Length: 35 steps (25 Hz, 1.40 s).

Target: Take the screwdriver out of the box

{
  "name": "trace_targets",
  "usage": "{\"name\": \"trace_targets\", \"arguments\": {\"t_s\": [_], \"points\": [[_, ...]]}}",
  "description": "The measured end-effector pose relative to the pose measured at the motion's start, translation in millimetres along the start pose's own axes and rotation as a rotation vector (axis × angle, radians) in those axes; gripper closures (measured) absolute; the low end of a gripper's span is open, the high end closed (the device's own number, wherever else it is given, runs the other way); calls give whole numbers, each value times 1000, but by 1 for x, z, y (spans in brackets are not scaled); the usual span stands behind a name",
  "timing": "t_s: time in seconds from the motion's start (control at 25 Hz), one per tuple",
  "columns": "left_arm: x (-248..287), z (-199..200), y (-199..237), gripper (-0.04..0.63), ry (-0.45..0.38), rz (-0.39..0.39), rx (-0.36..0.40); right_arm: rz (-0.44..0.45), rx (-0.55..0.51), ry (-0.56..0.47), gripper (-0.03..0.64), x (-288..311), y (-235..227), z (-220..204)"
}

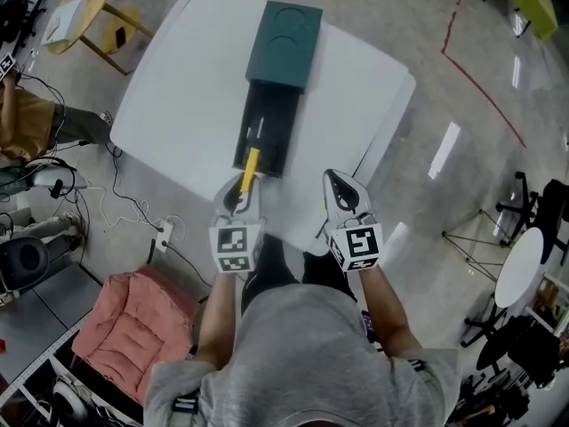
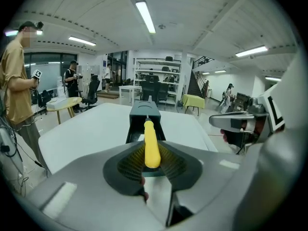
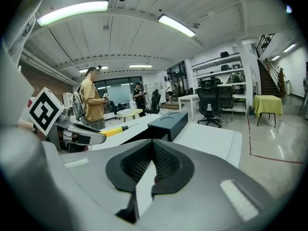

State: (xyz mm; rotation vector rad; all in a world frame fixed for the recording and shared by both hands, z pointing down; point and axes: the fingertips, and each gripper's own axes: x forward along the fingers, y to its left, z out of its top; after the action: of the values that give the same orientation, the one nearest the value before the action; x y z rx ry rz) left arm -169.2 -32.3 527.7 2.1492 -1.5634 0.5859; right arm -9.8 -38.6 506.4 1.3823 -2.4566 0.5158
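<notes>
Atop white table, dark green box lying open; just before its near end, right claw pinched shut on nothing, left claw clenched round yellow handle of screwdriver, shaft pointing back toward box.

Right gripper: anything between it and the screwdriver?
No. In the head view only bare white table separates the right gripper from the yellow screwdriver, which the left gripper holds by its handle.
</notes>
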Motion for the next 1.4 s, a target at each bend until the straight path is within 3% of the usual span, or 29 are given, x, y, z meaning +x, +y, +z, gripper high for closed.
{"name": "trace_targets", "arguments": {"t_s": [0.8,1.4], "points": [[-84,64,31,509,-200,50,16,43,-122,-139,614,-21,74,71],[-92,77,55,508,-228,-5,49,4,-119,-158,614,-5,105,80]]}}
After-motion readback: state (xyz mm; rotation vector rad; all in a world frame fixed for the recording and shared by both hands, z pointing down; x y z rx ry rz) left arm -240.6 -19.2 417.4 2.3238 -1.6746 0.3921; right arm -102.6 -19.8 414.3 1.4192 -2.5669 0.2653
